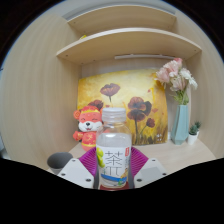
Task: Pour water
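Standing between the gripper's (113, 172) two fingers is a bottle (113, 150) with a white cap, held tight by both pink pads. Its green and white label shows big Chinese writing. Behind sit a flower picture (122, 100), a toy (88, 125) and a vase (181, 118).

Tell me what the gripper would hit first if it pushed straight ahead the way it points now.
The bottle. It already stands between the gripper fingers, though whether both pads press it is unclear. Beyond it, probably the flower painting at the back; depth is hard to judge.
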`<action>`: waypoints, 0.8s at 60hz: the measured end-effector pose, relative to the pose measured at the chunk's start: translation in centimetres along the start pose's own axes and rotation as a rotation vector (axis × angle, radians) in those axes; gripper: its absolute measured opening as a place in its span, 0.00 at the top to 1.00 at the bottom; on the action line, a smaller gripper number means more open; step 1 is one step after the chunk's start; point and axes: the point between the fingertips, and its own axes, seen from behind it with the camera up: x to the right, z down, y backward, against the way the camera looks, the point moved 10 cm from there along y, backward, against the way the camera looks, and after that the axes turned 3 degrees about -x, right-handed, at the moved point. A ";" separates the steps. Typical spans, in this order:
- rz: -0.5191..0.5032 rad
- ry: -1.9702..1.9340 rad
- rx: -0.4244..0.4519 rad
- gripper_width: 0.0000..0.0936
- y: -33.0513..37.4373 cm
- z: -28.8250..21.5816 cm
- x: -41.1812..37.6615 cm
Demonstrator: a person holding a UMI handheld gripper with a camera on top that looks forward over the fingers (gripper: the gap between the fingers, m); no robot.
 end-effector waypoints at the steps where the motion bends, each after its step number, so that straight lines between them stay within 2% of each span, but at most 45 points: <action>1: -0.005 0.006 -0.002 0.57 -0.1 0.6 0.5; 18: -0.016 0.033 -0.048 0.57 -1.5 4.5 1.1; 29: -0.006 0.066 -0.025 0.53 -1.1 4.8 0.7; 40: 0.016 0.053 -0.047 0.40 -0.8 4.8 0.7; 45: 0.048 0.034 -0.073 0.21 -0.1 5.1 1.2; 48: 0.058 0.036 -0.083 0.15 0.7 5.3 1.4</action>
